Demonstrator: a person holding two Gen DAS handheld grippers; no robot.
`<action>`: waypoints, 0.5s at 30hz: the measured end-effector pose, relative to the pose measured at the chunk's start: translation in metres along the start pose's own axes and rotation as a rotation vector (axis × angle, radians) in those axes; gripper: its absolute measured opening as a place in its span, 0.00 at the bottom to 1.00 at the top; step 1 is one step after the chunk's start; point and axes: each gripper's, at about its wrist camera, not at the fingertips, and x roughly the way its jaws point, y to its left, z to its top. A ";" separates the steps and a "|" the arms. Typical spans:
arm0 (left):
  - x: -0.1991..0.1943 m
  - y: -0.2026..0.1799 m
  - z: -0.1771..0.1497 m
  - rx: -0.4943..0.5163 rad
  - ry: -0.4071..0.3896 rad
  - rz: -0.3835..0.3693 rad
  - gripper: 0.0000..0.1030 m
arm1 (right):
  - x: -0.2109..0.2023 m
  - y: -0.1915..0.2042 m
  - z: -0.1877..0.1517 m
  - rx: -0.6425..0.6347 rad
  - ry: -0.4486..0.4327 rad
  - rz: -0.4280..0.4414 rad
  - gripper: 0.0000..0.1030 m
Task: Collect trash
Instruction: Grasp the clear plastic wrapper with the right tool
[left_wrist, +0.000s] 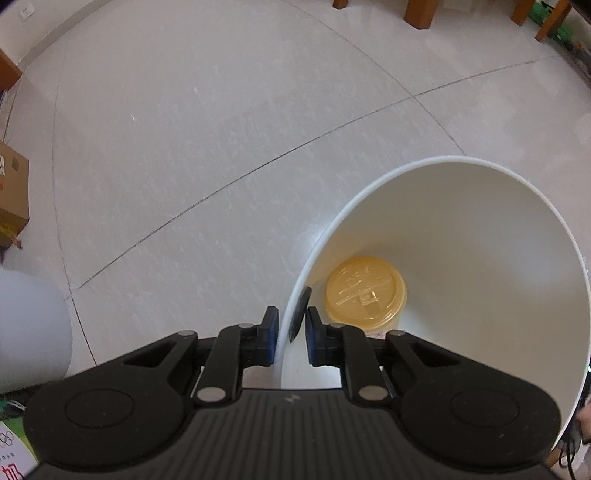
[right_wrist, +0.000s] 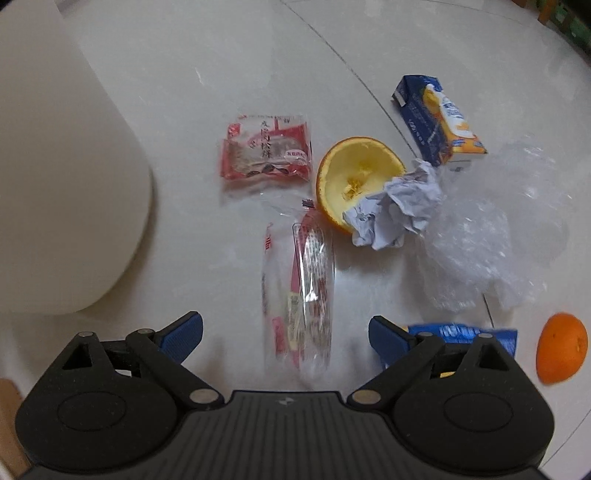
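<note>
My left gripper (left_wrist: 291, 332) is shut on the rim of a white bin (left_wrist: 461, 221), one pad outside the wall and one inside. A yellow-lidded cup (left_wrist: 364, 291) lies at the bin's bottom. My right gripper (right_wrist: 286, 332) is open above the floor, straddling a long clear wrapper with red print (right_wrist: 306, 291). Beyond it lie a red snack packet (right_wrist: 267, 151), a hollowed orange half (right_wrist: 354, 173), crumpled paper (right_wrist: 397, 206), a blue juice carton (right_wrist: 437, 118) and clear plastic film (right_wrist: 480, 240).
The bin's white side (right_wrist: 62, 166) fills the left of the right wrist view. A blue wrapper (right_wrist: 461, 334) and an orange piece (right_wrist: 561, 347) lie by the right finger. A cardboard box (left_wrist: 13, 192) and wooden furniture legs (left_wrist: 417, 13) edge the tiled floor.
</note>
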 end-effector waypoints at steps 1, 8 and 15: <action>0.000 0.000 0.000 -0.001 0.000 0.002 0.13 | 0.004 0.001 0.002 -0.005 0.004 -0.009 0.89; 0.003 -0.001 0.002 0.000 -0.006 -0.001 0.13 | 0.020 -0.005 0.008 -0.011 0.084 -0.018 0.47; 0.002 -0.002 -0.001 0.002 -0.012 -0.001 0.13 | -0.009 -0.017 0.003 -0.001 0.091 0.011 0.35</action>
